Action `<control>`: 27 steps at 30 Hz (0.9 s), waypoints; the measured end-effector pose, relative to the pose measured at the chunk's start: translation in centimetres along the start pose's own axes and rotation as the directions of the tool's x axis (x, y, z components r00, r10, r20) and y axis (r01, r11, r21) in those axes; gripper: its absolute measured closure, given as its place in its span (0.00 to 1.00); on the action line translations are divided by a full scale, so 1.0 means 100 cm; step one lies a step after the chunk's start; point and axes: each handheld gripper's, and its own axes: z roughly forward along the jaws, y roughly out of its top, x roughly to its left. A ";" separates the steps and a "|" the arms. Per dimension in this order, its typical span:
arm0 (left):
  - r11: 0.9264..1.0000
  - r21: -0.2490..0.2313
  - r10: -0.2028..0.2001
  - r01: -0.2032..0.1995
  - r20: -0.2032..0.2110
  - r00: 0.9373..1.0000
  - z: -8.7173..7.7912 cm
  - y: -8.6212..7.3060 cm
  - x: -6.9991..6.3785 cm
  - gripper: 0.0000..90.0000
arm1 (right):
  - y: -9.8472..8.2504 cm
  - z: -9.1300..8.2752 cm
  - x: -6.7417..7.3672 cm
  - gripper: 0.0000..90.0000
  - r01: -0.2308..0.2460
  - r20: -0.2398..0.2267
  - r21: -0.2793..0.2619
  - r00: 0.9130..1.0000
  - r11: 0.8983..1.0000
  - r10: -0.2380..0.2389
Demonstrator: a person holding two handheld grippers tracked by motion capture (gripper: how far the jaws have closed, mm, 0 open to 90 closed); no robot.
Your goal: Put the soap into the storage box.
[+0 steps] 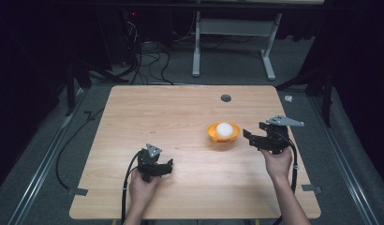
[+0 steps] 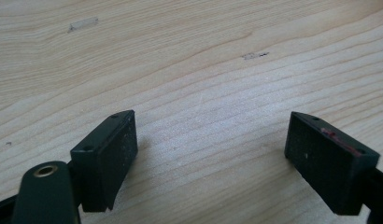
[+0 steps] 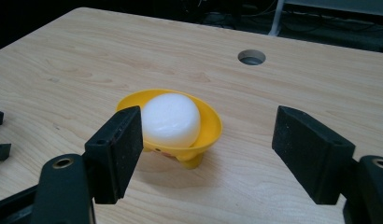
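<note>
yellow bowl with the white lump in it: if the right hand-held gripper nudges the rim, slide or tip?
The yellow bowl probably tips: it stands on small feet under a wide, flared rim. It looks like thin plastic, so likely light. The rounded white lump sits above the rim and could roll out.

A yellow bowl [image 3: 206,135] holds a white ball [image 3: 172,119] on a pale wood-grain table [image 1: 171,117] with a dark round hole [image 1: 225,98]. Both hand-held grippers, left [image 1: 170,168] and right [image 1: 248,137], are black, each topped by a grey plate. Black cables [image 1: 148,61] lie on the grey floor [image 1: 227,65] beyond, near a white frame [image 1: 232,33].
</note>
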 end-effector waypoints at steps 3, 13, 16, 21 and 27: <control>1.000 0.000 0.000 0.000 0.000 1.000 0.000 0.000 0.000 0.19 | -0.003 -0.006 -0.001 0.28 0.000 0.008 -0.003 1.000 1.000 0.000; 1.000 0.000 0.000 0.000 0.000 1.000 0.000 0.000 0.000 0.19 | -0.012 -0.022 -0.004 0.28 -0.005 0.017 -0.009 1.000 1.000 0.005; 1.000 0.000 0.000 0.000 0.000 1.000 0.000 0.000 0.000 0.19 | -0.015 -0.025 -0.004 0.28 -0.011 0.016 -0.008 1.000 1.000 0.011; 1.000 0.000 0.000 0.000 0.000 1.000 0.000 0.000 0.000 0.19 | -0.020 -0.030 -0.004 0.28 -0.013 0.007 -0.015 1.000 1.000 0.013; 1.000 0.000 0.000 0.000 0.000 1.000 0.000 0.000 0.000 0.19 | -0.023 -0.036 -0.003 0.28 -0.018 0.007 -0.026 1.000 1.000 0.018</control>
